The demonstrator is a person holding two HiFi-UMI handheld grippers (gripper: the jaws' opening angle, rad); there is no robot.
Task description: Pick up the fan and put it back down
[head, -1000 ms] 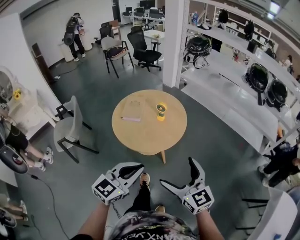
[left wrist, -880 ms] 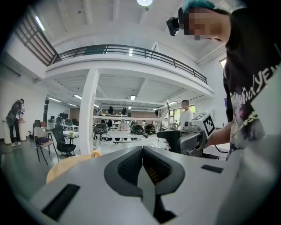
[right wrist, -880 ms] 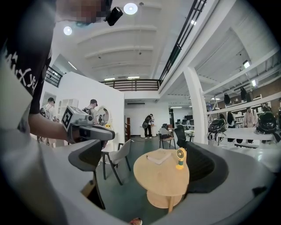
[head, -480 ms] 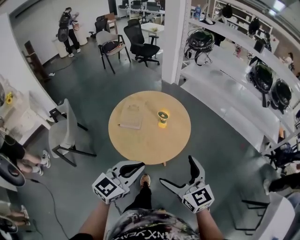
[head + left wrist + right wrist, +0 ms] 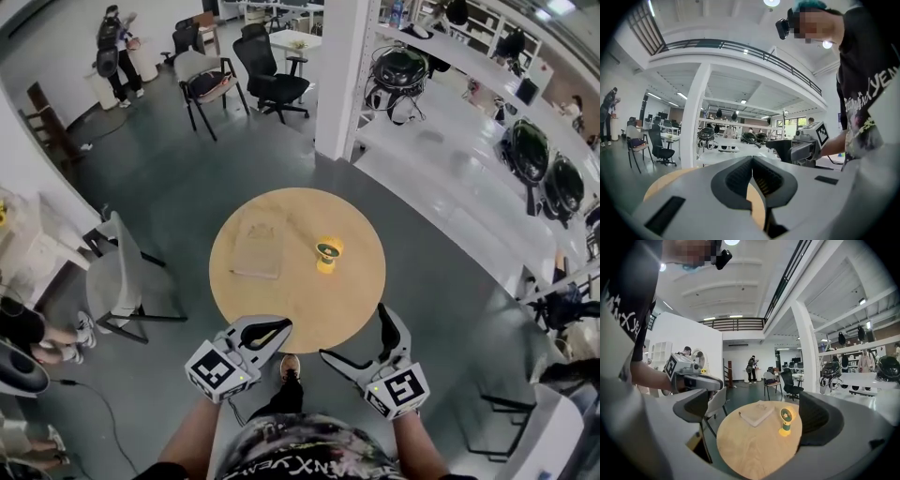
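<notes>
1. In the head view a round wooden table (image 5: 281,309) stands on the grey floor in front of the person.
2. The fan (image 5: 328,253) stands upright on the table top, at about 2 o'clock from the table's middle. It is small, with a yellow foot and a green round head.
3. A flat tan thing (image 5: 257,248), maybe a notebook, lies at about 10 o'clock from the table's middle, apart from the fan.
4. The left gripper (image 5: 272,330) is held over the near edge of the table, at about 7 o'clock. Its own view shows the two jaws pressed together at the tips with nothing between them.
5. The right gripper (image 5: 354,336) is held at about 5 o'clock of the table. Its jaws stand wide apart and hold nothing. In its own view the fan and the table show between them, farther away.
6. Both grippers are well apart from the fan and do not touch it.
7. A grey chair (image 5: 112,281) stands on the floor at 9 o'clock of the table, and a white pillar (image 5: 342,75) rises at about 12 o'clock.
</notes>
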